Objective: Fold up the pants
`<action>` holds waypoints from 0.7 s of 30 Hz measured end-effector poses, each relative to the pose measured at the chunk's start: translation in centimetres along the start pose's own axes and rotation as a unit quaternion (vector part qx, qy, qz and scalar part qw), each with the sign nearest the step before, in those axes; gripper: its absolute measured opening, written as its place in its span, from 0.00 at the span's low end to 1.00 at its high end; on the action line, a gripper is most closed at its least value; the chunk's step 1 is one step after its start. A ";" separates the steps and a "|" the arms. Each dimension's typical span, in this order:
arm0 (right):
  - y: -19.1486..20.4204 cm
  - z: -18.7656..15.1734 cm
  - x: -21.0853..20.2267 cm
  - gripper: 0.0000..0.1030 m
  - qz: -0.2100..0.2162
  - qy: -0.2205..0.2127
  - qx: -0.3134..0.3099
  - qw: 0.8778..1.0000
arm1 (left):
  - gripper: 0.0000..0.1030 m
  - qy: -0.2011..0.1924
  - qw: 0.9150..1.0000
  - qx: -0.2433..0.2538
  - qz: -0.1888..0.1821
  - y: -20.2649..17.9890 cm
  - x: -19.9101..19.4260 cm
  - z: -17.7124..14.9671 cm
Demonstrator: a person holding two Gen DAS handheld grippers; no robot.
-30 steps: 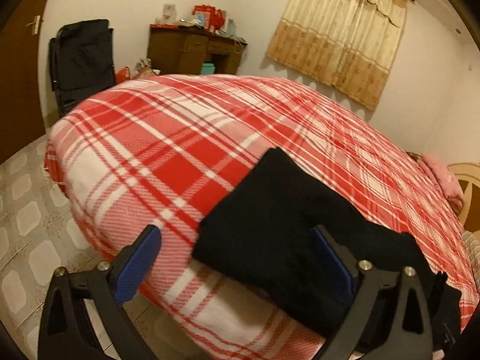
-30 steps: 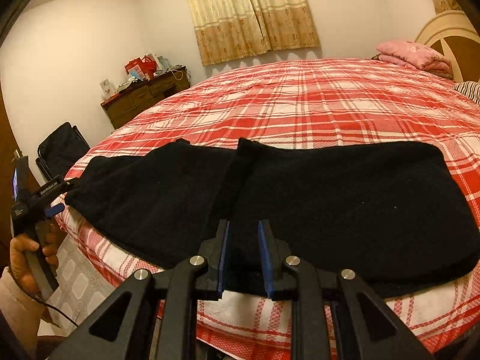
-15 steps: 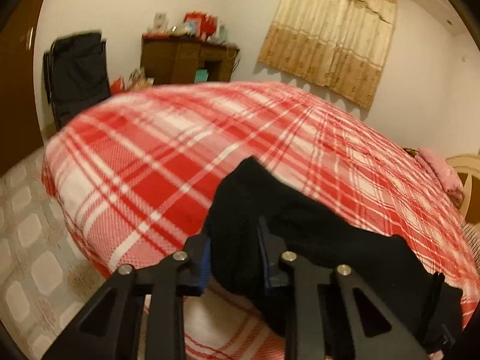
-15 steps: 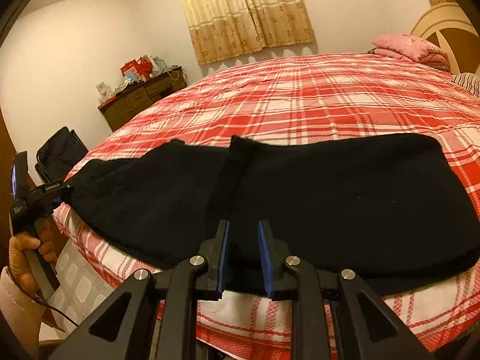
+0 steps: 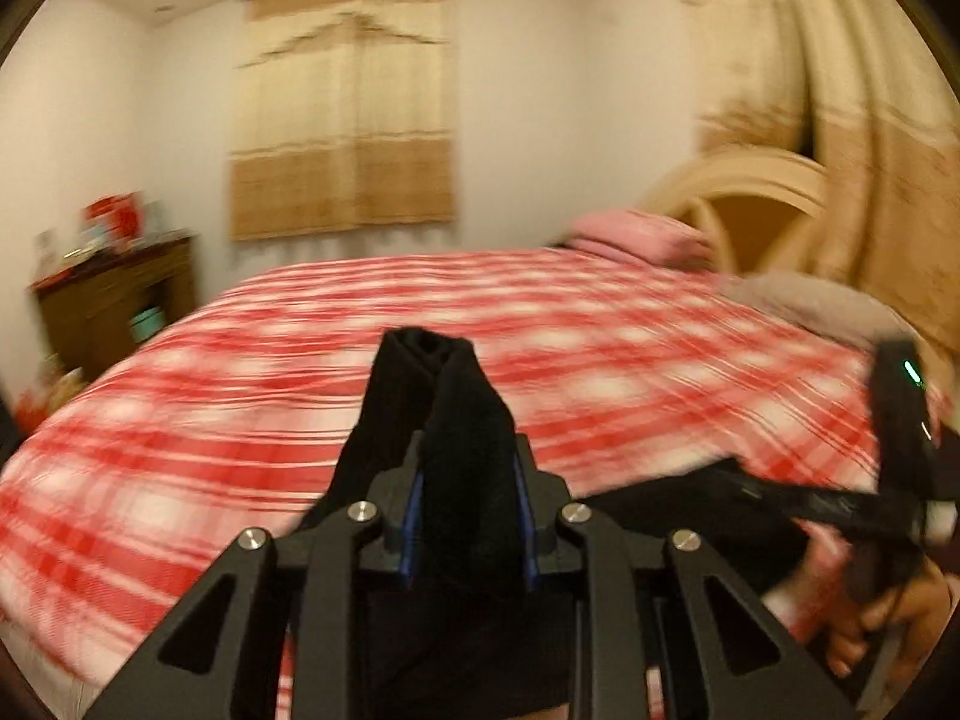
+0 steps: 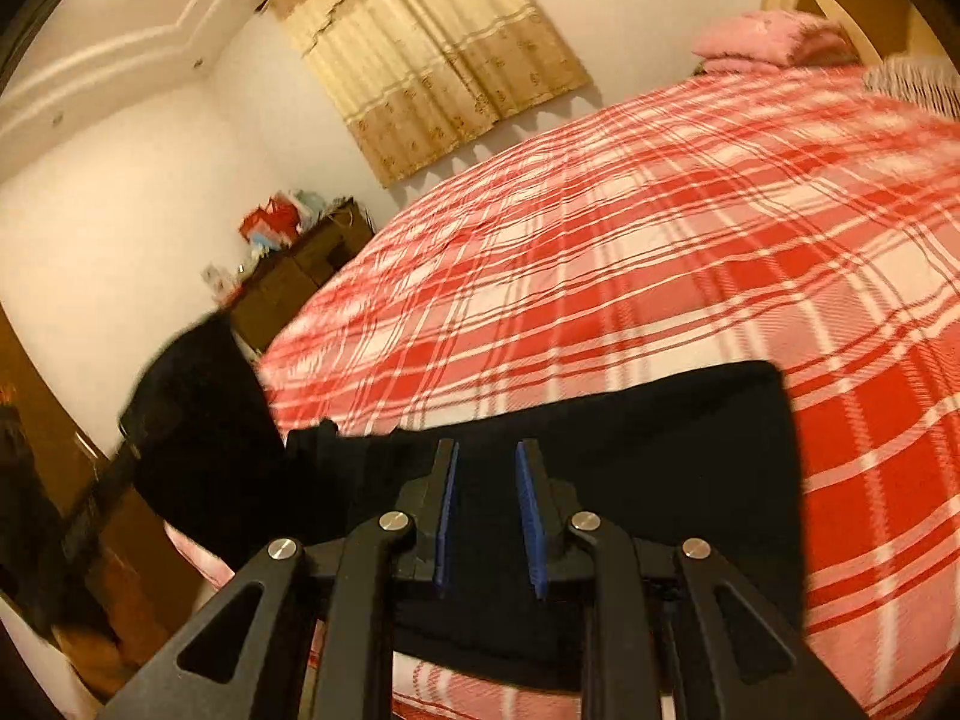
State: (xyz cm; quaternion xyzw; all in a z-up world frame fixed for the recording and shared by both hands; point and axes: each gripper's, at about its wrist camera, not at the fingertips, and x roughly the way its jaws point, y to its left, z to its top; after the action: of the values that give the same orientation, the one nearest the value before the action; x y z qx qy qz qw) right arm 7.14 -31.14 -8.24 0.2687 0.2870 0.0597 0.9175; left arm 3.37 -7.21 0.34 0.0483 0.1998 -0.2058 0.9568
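Black pants run left to right along the near bed edge; our left gripper pinches their left end, lifted. Right of it, our right gripper sits slightly parted over the flat half, apparently gripping nothing.

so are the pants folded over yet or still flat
Mid-fold: the left gripper holds one end of the pants lifted; the rest lies flat on the bed.

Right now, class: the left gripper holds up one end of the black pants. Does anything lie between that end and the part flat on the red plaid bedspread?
Nothing visible. The left gripper clamps the lifted black pants; the red plaid bedspread between shows only bare fabric. The right gripper sits at the flat part's near edge.
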 end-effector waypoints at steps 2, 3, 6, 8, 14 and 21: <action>-1.2 0.0 -0.3 0.20 0.007 0.001 0.014 1.000 | 0.25 0.010 0.999 0.031 -0.018 -3.0 1.4 -0.9; -1.7 -0.1 -0.3 0.20 0.008 0.003 0.021 1.000 | 0.25 0.018 0.999 0.045 -0.022 -4.1 2.1 -1.4; -3.2 -0.3 0.0 0.20 0.041 0.016 0.055 0.997 | 0.25 0.040 0.995 0.089 -0.025 -7.1 4.2 -3.7; -3.7 -0.4 0.2 0.20 0.076 0.021 0.077 0.994 | 0.25 0.044 0.992 0.119 -0.014 -7.9 4.9 -4.7; -3.3 -0.7 1.1 0.57 0.131 0.030 0.101 0.986 | 0.55 0.073 0.986 0.147 -0.040 -7.9 5.7 -6.4; -2.4 -1.2 2.3 0.57 0.121 0.057 0.086 0.987 | 0.90 0.040 0.974 0.215 -0.062 -7.8 2.1 -6.9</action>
State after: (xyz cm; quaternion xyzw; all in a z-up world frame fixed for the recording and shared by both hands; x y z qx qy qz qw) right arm 8.20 -32.04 -11.51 0.3759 0.3084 0.1607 0.8590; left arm -0.63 -13.87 -6.93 0.2487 0.1913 -0.3012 0.9005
